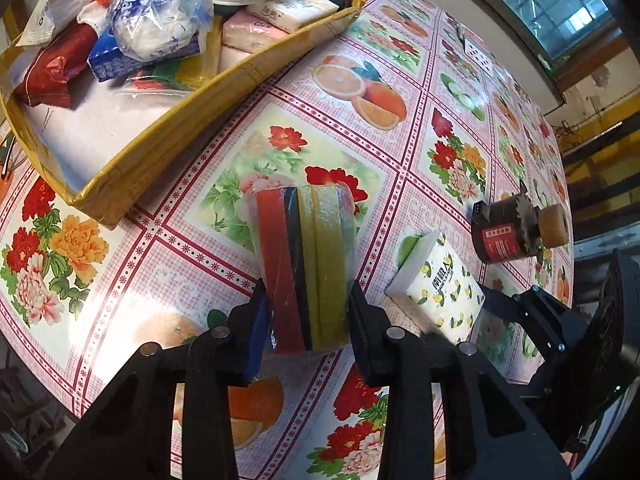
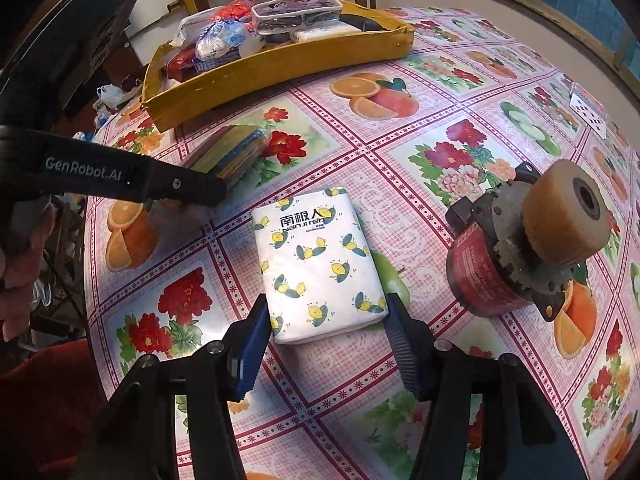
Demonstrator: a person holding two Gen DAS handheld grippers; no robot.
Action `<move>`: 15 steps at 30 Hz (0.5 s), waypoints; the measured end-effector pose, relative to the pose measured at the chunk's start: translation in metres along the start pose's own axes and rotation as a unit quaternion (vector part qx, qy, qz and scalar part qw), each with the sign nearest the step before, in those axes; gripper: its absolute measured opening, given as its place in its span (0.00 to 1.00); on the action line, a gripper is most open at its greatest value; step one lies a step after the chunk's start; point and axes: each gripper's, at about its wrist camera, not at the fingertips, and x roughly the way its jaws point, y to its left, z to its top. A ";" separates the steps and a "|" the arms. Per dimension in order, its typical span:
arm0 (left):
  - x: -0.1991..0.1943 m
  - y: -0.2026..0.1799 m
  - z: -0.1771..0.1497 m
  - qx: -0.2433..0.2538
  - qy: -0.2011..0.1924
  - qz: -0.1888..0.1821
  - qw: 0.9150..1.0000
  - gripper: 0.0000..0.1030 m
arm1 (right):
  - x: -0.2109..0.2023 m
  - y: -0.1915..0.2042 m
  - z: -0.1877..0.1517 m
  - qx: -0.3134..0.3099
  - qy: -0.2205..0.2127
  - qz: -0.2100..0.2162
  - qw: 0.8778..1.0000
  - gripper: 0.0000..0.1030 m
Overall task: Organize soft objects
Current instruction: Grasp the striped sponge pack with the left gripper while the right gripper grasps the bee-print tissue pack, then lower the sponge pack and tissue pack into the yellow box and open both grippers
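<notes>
A plastic-wrapped sponge pack (image 1: 308, 256) with red, black and yellow-green layers lies on the flowered tablecloth. My left gripper (image 1: 309, 288) is shut on it, one finger against each side. In the right wrist view the same pack (image 2: 232, 152) sits under the left gripper's black finger (image 2: 180, 188). A white tissue pack with lemon print (image 2: 320, 256) lies flat between the fingers of my right gripper (image 2: 328, 304), which is open and straddles its near end. The yellow cardboard tray (image 1: 168, 136) at the back left holds several tissue packs and bags.
A red motor with a tan wheel (image 2: 532, 248) stands right of the tissue pack. A white card (image 2: 588, 114) lies far right. A person's hand (image 2: 20, 264) holds the left gripper at the left table edge. The tray (image 2: 280, 68) lies along the far side.
</notes>
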 end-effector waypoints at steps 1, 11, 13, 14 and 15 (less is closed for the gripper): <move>-0.001 0.000 -0.002 0.009 -0.003 -0.001 1.000 0.32 | -0.001 0.001 0.000 0.003 -0.003 -0.004 1.000 0.55; -0.051 -0.001 0.012 0.093 -0.082 -0.007 0.992 0.32 | -0.015 0.014 0.021 0.029 -0.034 -0.010 0.999 0.54; -0.065 0.004 0.018 0.102 -0.095 -0.013 0.990 0.32 | -0.021 0.018 0.031 0.031 -0.044 -0.010 0.998 0.54; -0.072 0.008 0.024 0.103 -0.103 -0.013 0.989 0.32 | -0.024 0.020 0.037 0.035 -0.066 -0.006 0.997 0.54; -0.079 0.012 0.030 0.106 -0.112 -0.010 0.988 0.32 | -0.029 0.022 0.044 0.036 -0.074 -0.007 0.997 0.54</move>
